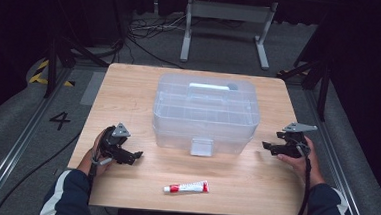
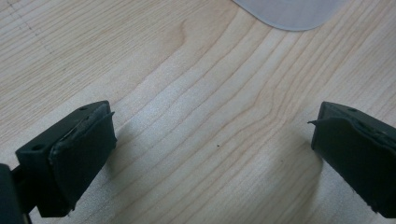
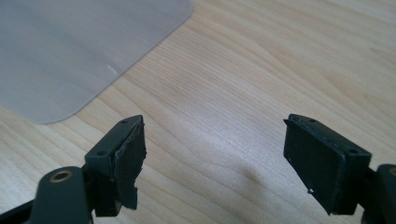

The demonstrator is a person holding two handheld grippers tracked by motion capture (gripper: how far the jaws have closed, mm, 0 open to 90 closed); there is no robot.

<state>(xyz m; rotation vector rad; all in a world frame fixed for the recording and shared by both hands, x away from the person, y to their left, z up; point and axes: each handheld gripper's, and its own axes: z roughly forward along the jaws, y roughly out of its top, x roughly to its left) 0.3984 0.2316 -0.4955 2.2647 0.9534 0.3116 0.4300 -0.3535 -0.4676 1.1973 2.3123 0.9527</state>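
The clear plastic box [image 1: 205,113] is being flanked by 2 wide-open, empty grippers, left gripper [image 1: 131,157] and right gripper [image 1: 271,147]; probably light, slick, best grabbed by its top handle [image 1: 209,87].

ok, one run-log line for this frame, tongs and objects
left tongs: open, empty | right tongs: open, empty | clear box: lid shut, mid-table | tube: lying flat at near edge, untouched

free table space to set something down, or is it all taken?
Bare wood lies between the left gripper and the tube, between the tube and the right gripper, and behind the clear box. The box takes up the middle of the table.
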